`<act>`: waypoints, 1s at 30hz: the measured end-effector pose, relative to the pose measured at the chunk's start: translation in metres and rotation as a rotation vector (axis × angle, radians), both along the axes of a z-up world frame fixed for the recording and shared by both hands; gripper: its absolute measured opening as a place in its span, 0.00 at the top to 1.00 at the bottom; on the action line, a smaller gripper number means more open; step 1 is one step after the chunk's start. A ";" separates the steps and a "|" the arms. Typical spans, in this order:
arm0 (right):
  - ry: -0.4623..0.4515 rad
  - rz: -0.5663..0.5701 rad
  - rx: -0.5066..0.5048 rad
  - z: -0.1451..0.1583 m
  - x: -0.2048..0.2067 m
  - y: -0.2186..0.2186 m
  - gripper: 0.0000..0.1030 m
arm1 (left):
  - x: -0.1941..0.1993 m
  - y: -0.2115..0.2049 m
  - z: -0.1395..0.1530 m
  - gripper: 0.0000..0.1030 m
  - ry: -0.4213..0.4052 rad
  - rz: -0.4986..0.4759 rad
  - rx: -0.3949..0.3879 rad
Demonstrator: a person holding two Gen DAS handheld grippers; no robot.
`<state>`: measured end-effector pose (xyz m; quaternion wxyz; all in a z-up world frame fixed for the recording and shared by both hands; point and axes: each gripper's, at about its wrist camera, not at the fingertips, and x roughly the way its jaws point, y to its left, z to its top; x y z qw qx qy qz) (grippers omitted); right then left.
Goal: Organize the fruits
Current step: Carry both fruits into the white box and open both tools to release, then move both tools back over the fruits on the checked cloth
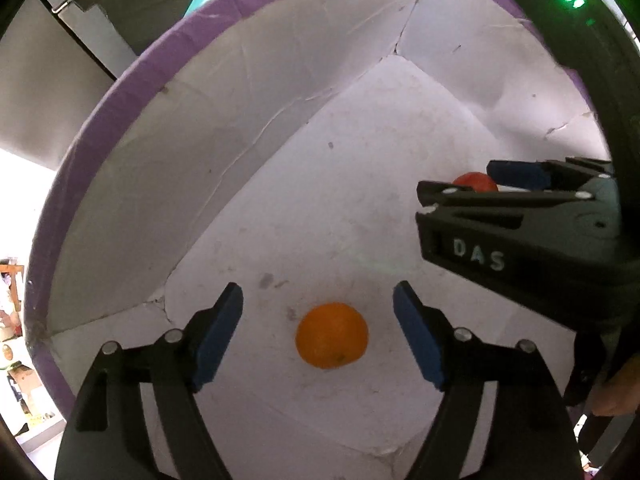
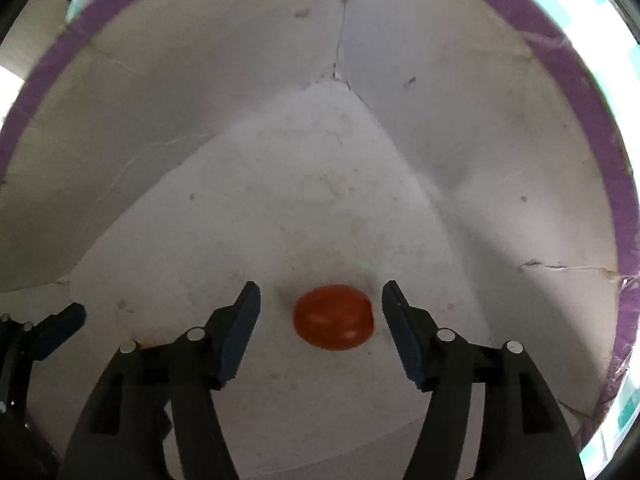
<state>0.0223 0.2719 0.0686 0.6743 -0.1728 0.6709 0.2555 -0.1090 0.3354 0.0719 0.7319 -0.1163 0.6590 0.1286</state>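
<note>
Both grippers reach down into a white box with a purple rim [image 1: 120,92]. An orange [image 1: 331,335] lies on the box floor between the blue pads of my left gripper [image 1: 318,320], which is open and apart from it. A red tomato [image 2: 334,322] lies on the floor between the pads of my right gripper [image 2: 320,312], also open and not touching it. In the left wrist view the right gripper [image 1: 456,180] comes in from the right with the tomato [image 1: 476,181] partly hidden behind its finger. A left fingertip [image 2: 66,318] shows at the right wrist view's left edge.
The box's white walls [image 2: 460,120] rise on all sides, creased and cracked at the corners, with the purple rim [image 2: 592,112] above. Outside it, a grey cabinet [image 1: 48,80] and a teal-patterned surface [image 2: 624,52] show.
</note>
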 end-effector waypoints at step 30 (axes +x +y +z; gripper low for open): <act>-0.319 -0.774 0.202 0.014 -0.025 -0.439 0.19 | 0.025 -0.337 0.061 0.02 -0.546 -0.666 -0.041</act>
